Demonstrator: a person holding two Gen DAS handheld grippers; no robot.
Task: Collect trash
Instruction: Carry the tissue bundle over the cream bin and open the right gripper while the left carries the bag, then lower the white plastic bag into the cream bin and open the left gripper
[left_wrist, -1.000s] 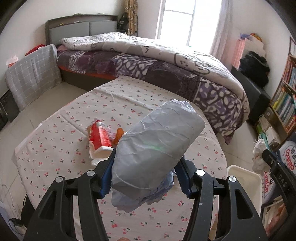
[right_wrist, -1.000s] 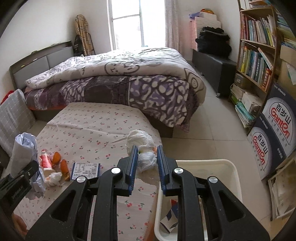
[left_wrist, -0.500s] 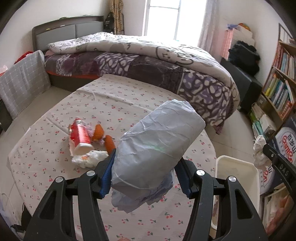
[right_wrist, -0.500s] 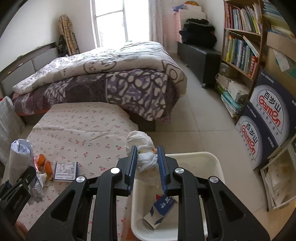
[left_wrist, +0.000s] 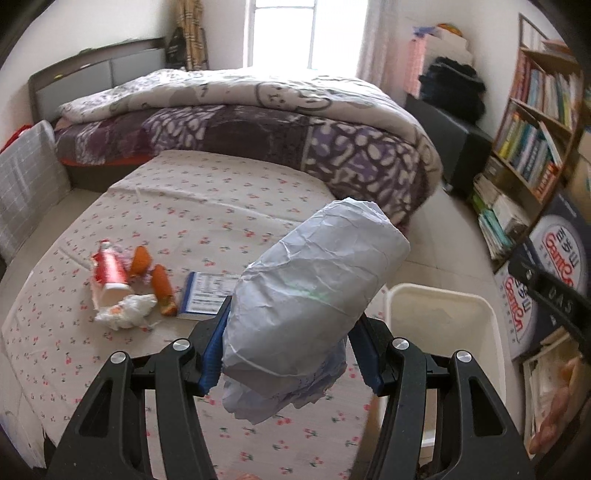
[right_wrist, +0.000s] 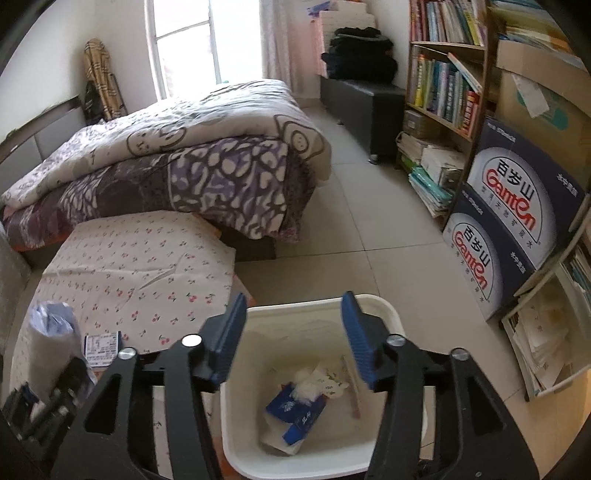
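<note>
Left tool (left_wrist: 288, 354) clamped on crumpled pale grey paper bundle (left_wrist: 314, 295) above cherry-print bench (left_wrist: 221, 206). Right tool (right_wrist: 293, 336) opening, empty, over white plastic bin (right_wrist: 391, 314) holding blue carton (right_wrist: 295, 413).

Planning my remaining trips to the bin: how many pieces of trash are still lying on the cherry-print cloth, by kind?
Red tube: 1
Orange peel pieces: 2
Crumpled white tissue: 1
Blue-edged printed packet: 1
Total: 5

Daylit bedroom, bright window (left_wrist: 280, 33) far beyond the fingers, bed (right_wrist: 177, 162) under purple patterned quilt ahead, bookshelf (right_wrist: 443, 85) right of them, pale tiled floor (right_wrist: 369, 221)
</note>
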